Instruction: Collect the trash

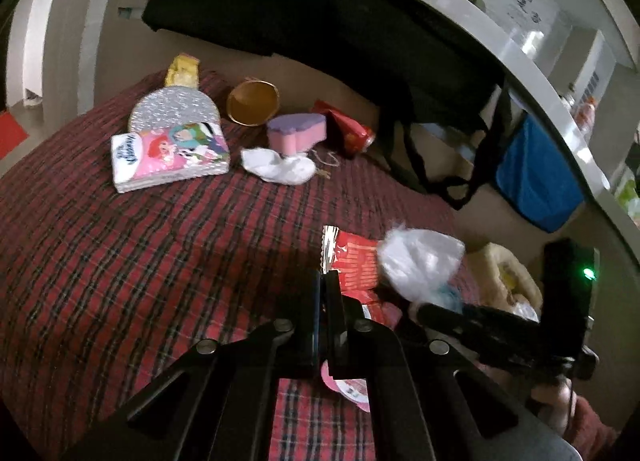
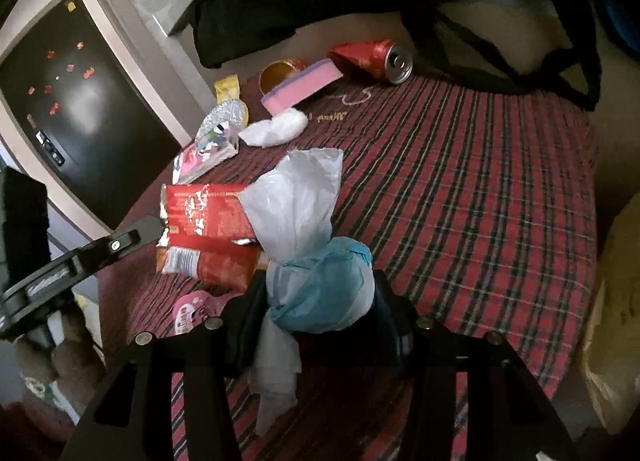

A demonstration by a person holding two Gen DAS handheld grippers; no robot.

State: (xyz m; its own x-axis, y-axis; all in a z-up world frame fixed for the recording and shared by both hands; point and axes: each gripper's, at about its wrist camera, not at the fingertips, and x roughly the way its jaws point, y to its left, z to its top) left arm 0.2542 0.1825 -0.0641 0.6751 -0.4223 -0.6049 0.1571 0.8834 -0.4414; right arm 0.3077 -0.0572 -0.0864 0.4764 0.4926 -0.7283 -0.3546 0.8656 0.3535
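Note:
My right gripper (image 2: 320,297) is shut on a knotted white and blue plastic bag (image 2: 308,229), held above the plaid cloth; the bag also shows in the left wrist view (image 1: 418,261). My left gripper (image 1: 323,281) is shut on the corner of a red snack wrapper (image 1: 356,261), which also shows in the right wrist view (image 2: 208,217) with a second red wrapper (image 2: 212,265) under it. A crumpled white tissue (image 1: 278,167) and a crushed red can (image 2: 372,55) lie farther back.
On the red plaid cloth (image 1: 160,261) lie a cartoon tissue pack (image 1: 172,155), a silver bubble mailer (image 1: 176,109), a yellow packet (image 1: 184,69), a gold cup (image 1: 252,103) on its side, a pink sponge (image 1: 298,133) and a pink lid (image 2: 192,311). Black bags (image 1: 320,21) hang behind.

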